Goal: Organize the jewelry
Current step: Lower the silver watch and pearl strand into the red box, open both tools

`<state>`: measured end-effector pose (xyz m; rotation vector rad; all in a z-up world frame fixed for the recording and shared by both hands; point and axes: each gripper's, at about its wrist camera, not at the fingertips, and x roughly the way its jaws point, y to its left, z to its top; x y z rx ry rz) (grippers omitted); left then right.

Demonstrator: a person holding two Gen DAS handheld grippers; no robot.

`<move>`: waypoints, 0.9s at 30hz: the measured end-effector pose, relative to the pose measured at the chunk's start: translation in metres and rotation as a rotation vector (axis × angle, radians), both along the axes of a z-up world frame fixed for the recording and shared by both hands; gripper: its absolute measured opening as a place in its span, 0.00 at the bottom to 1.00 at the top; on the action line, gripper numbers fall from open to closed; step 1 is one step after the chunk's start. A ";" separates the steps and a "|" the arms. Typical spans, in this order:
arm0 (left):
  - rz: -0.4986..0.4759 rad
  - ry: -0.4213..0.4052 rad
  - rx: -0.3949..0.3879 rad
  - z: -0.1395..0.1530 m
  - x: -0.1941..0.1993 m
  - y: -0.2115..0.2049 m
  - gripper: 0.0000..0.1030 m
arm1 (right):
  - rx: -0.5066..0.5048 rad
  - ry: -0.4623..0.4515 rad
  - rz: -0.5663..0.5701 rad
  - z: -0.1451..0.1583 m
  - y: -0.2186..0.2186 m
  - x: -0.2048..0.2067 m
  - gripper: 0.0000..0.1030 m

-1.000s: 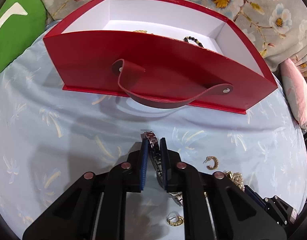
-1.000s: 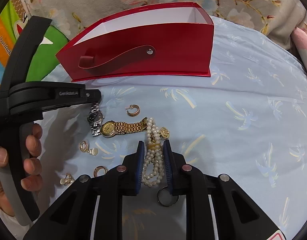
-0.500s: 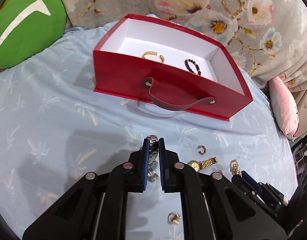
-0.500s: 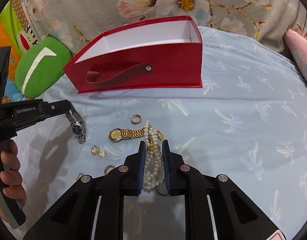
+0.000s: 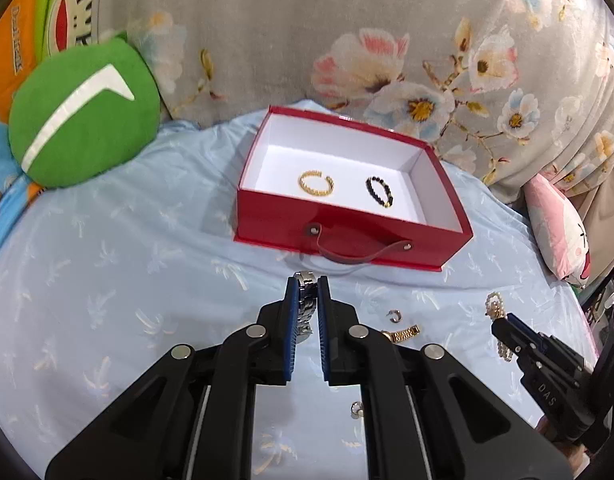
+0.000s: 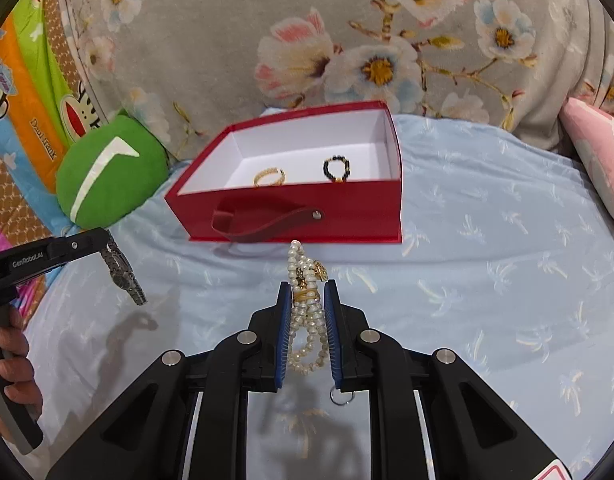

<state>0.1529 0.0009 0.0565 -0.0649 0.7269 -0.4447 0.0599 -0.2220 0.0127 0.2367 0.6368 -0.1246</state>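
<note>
My left gripper (image 5: pixel 307 285) is shut on a silver watch (image 5: pixel 305 300), held above the blue sheet in front of the red box (image 5: pixel 347 230). In the right wrist view the same watch (image 6: pixel 123 276) dangles from the left gripper's tip at the far left. My right gripper (image 6: pixel 305 292) is shut on a pearl bracelet (image 6: pixel 305 320), whose loops hang between the pads and stick out past them. The red box (image 6: pixel 291 210) stands open with a white inside. A gold bangle (image 5: pixel 316 182) and a black bead bracelet (image 5: pixel 379 191) lie in it.
On the sheet lie a gold watch (image 5: pixel 403 334), a small hoop earring (image 5: pixel 394 315) and a ring (image 5: pixel 357 409). A silver ring (image 6: pixel 341 397) lies under my right gripper. A green cushion (image 5: pixel 81 114) sits left of the box, a pink pillow (image 5: pixel 557 232) right. A hand (image 6: pixel 17 368) grips the left tool.
Both grippers have risen and pulled back from the box, each carrying its piece off the sheet. The box's inside with the two bracelets has come into view.
</note>
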 end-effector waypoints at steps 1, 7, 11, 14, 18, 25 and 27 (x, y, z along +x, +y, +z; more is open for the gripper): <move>-0.007 -0.014 0.000 0.006 -0.001 0.000 0.08 | -0.001 -0.009 0.004 0.005 -0.001 0.001 0.15; -0.015 -0.091 -0.004 0.041 0.006 -0.004 0.08 | -0.016 -0.068 0.015 0.038 -0.008 0.015 0.15; -0.005 -0.158 -0.007 0.069 0.025 -0.010 0.08 | -0.027 -0.111 0.012 0.061 -0.018 0.035 0.15; -0.006 -0.180 -0.003 0.084 0.047 -0.019 0.08 | -0.031 -0.110 0.019 0.073 -0.028 0.062 0.15; 0.002 -0.200 0.006 0.095 0.081 -0.034 0.08 | 0.008 -0.092 0.040 0.082 -0.043 0.106 0.15; 0.008 -0.198 0.015 0.081 0.144 -0.063 0.08 | 0.044 -0.055 0.031 0.071 -0.061 0.171 0.15; 0.016 -0.191 0.034 0.071 0.159 -0.069 0.08 | 0.032 -0.038 0.028 0.062 -0.062 0.185 0.15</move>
